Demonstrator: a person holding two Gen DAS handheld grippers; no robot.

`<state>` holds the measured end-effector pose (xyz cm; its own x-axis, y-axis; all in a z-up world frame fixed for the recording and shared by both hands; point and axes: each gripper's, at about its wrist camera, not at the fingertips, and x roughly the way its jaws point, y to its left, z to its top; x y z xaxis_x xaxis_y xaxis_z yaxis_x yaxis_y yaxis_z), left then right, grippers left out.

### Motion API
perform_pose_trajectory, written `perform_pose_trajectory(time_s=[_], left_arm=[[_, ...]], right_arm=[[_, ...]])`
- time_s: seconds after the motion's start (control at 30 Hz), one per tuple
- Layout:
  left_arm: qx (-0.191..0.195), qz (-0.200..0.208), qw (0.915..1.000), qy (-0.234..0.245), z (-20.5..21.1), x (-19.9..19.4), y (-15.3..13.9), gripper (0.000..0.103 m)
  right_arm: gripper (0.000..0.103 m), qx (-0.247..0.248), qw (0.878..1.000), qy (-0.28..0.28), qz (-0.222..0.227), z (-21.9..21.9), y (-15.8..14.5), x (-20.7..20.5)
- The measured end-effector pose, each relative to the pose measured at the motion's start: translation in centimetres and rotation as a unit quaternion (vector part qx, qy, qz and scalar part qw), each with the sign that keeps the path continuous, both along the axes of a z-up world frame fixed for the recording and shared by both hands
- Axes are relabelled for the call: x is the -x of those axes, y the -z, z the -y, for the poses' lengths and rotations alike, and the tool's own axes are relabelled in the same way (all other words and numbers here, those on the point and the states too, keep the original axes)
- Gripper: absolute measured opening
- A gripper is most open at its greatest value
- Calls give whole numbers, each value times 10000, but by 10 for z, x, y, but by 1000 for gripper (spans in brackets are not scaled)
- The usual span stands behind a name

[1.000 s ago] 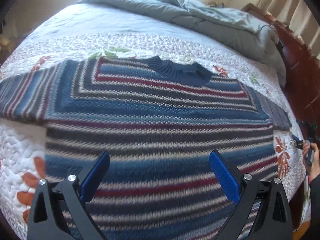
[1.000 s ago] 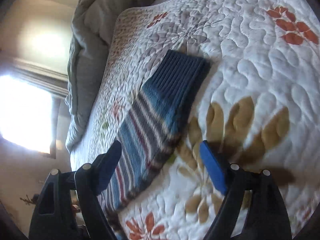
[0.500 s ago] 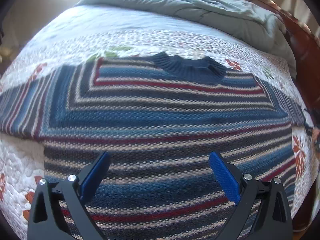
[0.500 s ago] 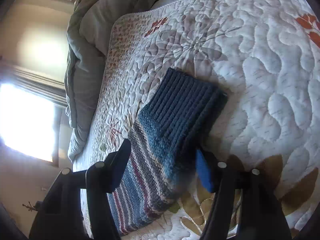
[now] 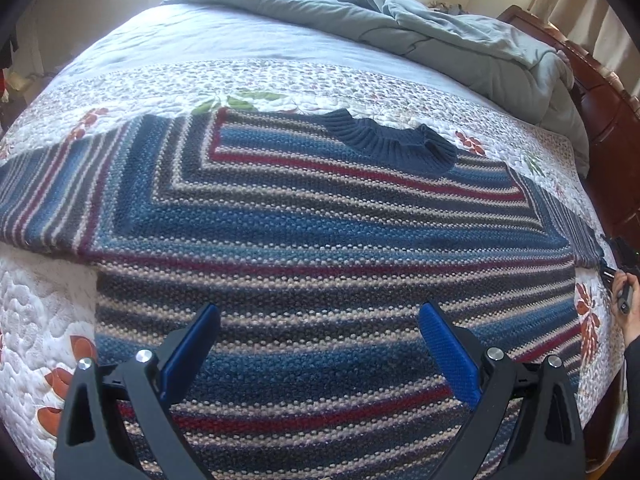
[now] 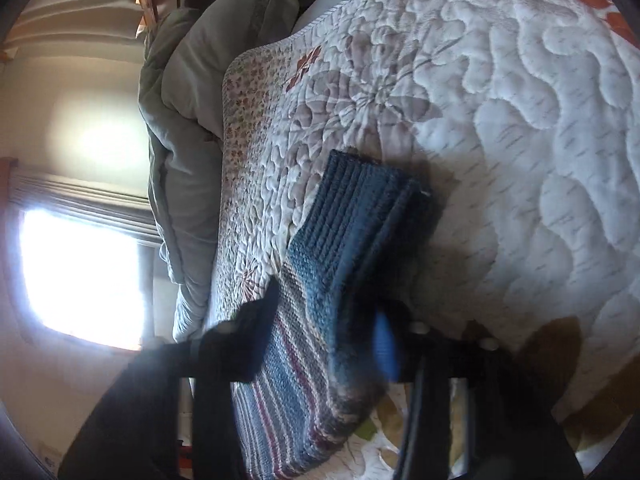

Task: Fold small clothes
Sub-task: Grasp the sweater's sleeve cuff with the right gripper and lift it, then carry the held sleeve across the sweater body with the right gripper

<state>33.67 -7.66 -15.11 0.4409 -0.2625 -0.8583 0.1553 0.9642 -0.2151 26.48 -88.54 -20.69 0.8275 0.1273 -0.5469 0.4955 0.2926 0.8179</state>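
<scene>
Left wrist view: on the quilted bed [image 5: 280, 92] the striped sweater [image 5: 320, 232] lies flat, unfolded; the left hand-held gripper [image 5: 320, 352] hovers wide. Right wrist view: the right hand-held gripper [image 6: 326, 332], jaws just closing, pinches the sleeve [image 6: 320, 292] near its cuff. Folding is barely begun.

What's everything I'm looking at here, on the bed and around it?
sweater: one, blue, red and cream stripes, spread flat on the quilt
sleeve cuff: one, navy ribbed, at the right gripper
quilt: one, white with flowers, covering the bed
comforter: one, grey-green, bunched at the far end
headboard: one, dark wood, far right
left gripper: open above the sweater's body
right gripper: jaws just closing, sleeve between them
</scene>
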Motion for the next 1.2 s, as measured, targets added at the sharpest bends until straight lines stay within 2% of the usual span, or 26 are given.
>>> perform_pose_trajectory(time_s=[0.07, 0.27, 0.5, 0.63, 0.77, 0.9, 1.0, 1.1, 1.2], left_arm=[[-73, -10, 10000, 24, 0, -1, 1, 99], [-72, 13, 10000, 14, -6, 5, -2, 99], [114, 56, 9999, -111, -24, 14, -13, 99], [118, 139, 9998, -97, -33, 20, -22, 99], [196, 166, 9995, -167, -48, 25, -28, 99], [254, 163, 9994, -196, -62, 27, -32, 99], [281, 162, 9993, -160, -69, 28, -34, 99], [374, 191, 9990, -167, -75, 28, -38, 99], [462, 261, 9985, -128, -78, 25, -44, 99]], right_arm=[[15, 132, 9998, -126, -69, -6, -3, -1], [10, 671, 9974, -217, -131, -24, -35, -3], [9, 1474, 9870, -622, 124, -74, -115, -25], [9, 1894, 9773, -894, 326, -115, -164, -39], [9, 2252, 9669, -1124, 431, -153, -200, -49], [9, 2795, 9494, -1380, 391, -198, -227, -57], [9, 3520, 9204, -1678, 296, -252, -240, -66], [9, 3910, 8997, -1931, 180, -299, -240, -73], [9, 4317, 8739, -2237, 11, -353, -230, -87]])
